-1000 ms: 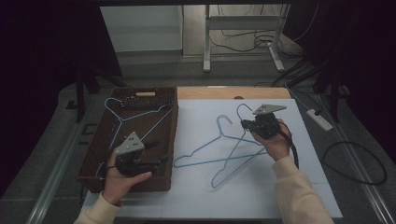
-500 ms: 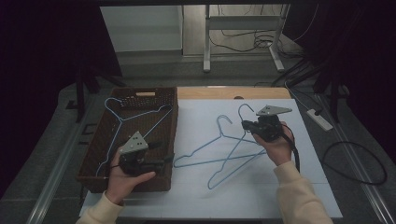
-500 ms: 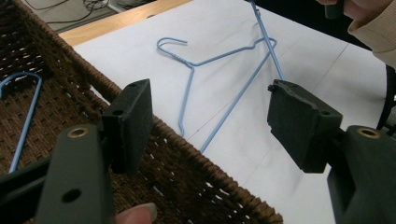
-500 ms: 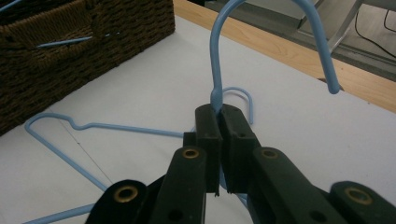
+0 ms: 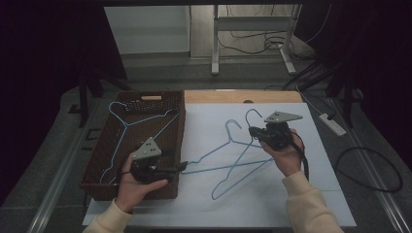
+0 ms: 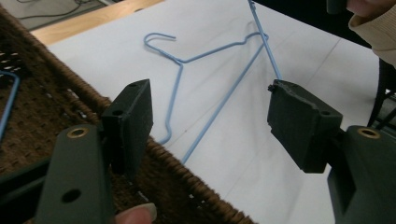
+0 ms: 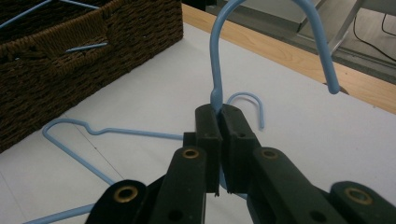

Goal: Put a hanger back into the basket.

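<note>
My right gripper is shut on the neck of a blue wire hanger, just below its hook, which curves up over the jaws. The hanger's body trails down toward the table's front. A second blue hanger lies flat on the white tabletop beside it. A third blue hanger rests inside the brown wicker basket. My left gripper stands open over the basket's right rim, nothing between its jaws. The held hanger's wire runs past its right jaw.
The basket takes up the table's left side. A wooden strip edges the far side of the white surface. A power strip and cables lie on the floor at the right.
My right gripper has shifted slightly with the hanger in it. The left hand has stayed in place, jaws still apart.
</note>
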`<state>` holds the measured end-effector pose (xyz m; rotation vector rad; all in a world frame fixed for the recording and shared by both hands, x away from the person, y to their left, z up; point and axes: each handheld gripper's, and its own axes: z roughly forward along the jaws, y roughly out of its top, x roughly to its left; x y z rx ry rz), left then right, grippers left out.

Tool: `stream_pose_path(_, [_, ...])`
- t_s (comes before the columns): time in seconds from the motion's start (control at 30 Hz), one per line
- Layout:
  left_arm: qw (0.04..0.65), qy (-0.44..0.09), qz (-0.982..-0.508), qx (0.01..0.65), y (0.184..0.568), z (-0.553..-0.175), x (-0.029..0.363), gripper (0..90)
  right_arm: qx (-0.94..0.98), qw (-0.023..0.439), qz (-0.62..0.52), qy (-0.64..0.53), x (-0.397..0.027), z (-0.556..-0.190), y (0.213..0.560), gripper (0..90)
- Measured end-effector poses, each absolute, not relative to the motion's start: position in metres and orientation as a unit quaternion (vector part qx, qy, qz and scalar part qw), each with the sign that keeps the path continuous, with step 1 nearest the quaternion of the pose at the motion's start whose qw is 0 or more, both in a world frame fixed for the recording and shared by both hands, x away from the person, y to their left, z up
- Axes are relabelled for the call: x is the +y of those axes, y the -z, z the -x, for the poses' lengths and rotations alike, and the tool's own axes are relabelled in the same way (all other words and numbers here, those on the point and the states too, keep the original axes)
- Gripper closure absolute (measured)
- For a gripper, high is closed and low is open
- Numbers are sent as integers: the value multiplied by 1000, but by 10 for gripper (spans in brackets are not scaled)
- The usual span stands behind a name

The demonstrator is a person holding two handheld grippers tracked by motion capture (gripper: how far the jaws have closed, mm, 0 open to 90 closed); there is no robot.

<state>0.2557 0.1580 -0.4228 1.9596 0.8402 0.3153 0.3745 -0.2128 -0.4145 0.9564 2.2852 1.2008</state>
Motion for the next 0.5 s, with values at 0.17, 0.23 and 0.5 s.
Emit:
stream_pose_path(0.17, [468, -118, -809, 336, 424, -258, 142, 320, 814, 194, -341, -428, -207, -370, 413, 868])
stream_pose_path(0.23, [465, -113, -813, 332, 424, -260, 135, 319, 814, 194, -339, -429, -205, -368, 412, 868])
stream_pose_path(0.5, [451, -94, -827, 321, 425, -265, 105, 319, 815, 197, -335, -429, -197, -360, 408, 868])
